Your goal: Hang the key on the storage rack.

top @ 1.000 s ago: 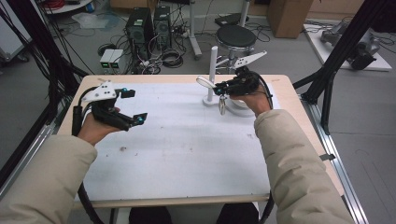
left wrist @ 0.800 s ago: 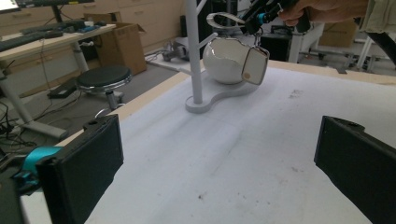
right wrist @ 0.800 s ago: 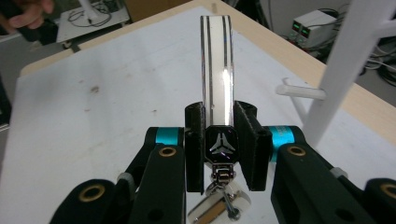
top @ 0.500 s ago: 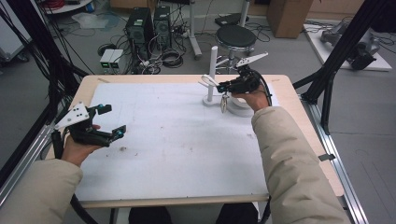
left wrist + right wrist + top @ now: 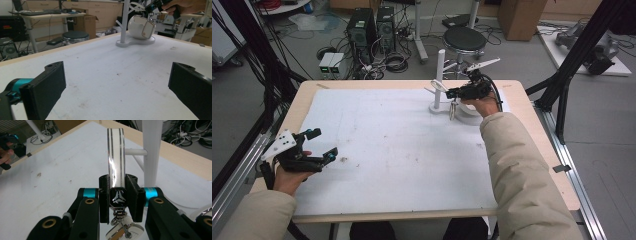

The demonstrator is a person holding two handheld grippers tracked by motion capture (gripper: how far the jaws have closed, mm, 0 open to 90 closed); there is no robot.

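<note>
The right gripper [image 5: 455,93] has its 2 jaws clamped on a shiny ring-shaped strap [image 5: 115,157] with a black buckle [image 5: 119,197] and small dangling charms [image 5: 452,110], held at the far side of the table [image 5: 412,150] just beside the white stand [image 5: 440,75] and near 1 of its side pegs [image 5: 135,151]. The left gripper [image 5: 319,145] hovers over the near left corner, jaws wide apart with nothing between them. A white rounded pouch [image 5: 141,27] rests on the stand's base [image 5: 136,42].
</note>
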